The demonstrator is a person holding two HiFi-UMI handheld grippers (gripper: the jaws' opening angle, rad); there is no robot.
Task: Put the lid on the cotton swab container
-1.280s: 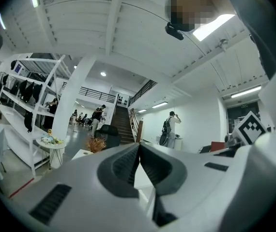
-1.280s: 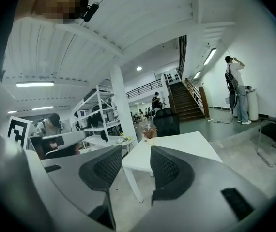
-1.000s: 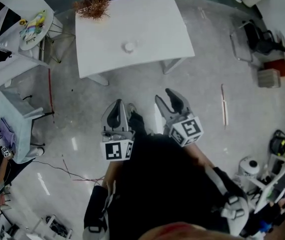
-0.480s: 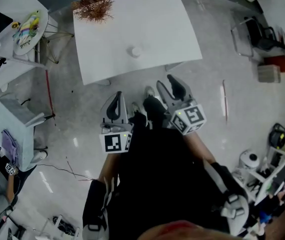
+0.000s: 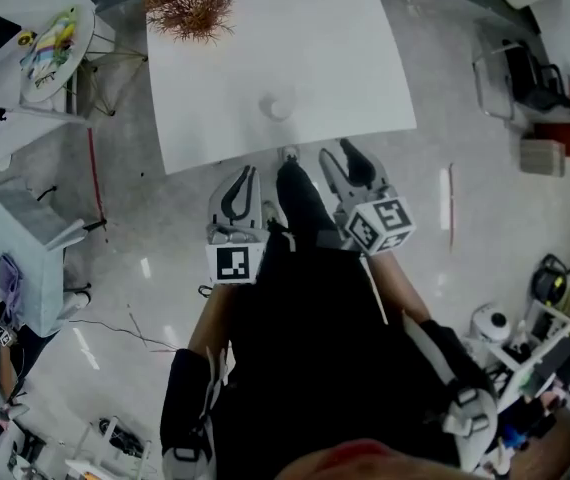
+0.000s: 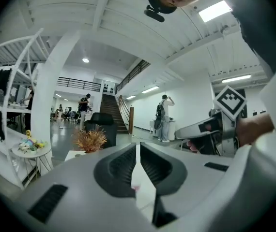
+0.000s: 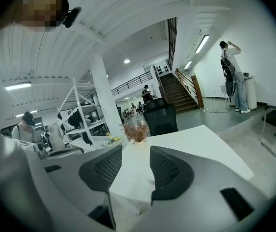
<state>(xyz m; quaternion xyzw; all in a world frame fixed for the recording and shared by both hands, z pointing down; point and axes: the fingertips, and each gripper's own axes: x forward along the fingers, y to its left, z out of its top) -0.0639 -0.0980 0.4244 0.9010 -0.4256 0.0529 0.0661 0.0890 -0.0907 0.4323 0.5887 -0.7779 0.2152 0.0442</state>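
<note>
Closing in on the white tabletop (image 5: pixel 345 58), both claws are now arriving at its near edge, nearer than a second ago. Left claw (image 5: pixel 248 175) is staying clenched on nothing; right claw (image 5: pixel 338 155) is hanging released, empty. Cotton swab container (image 5: pixel 279 106) is sitting mid-tabletop, untouched, so the capping is still waiting.

The small container (image 5: pixel 279 106) sits on the table (image 5: pixel 350 38), near the middle of its near edge. A plant (image 5: pixel 191 6) stands at the far left corner. The left gripper (image 5: pixel 250 173) and right gripper (image 5: pixel 337 158) are side by side, just before the near edge.
</note>
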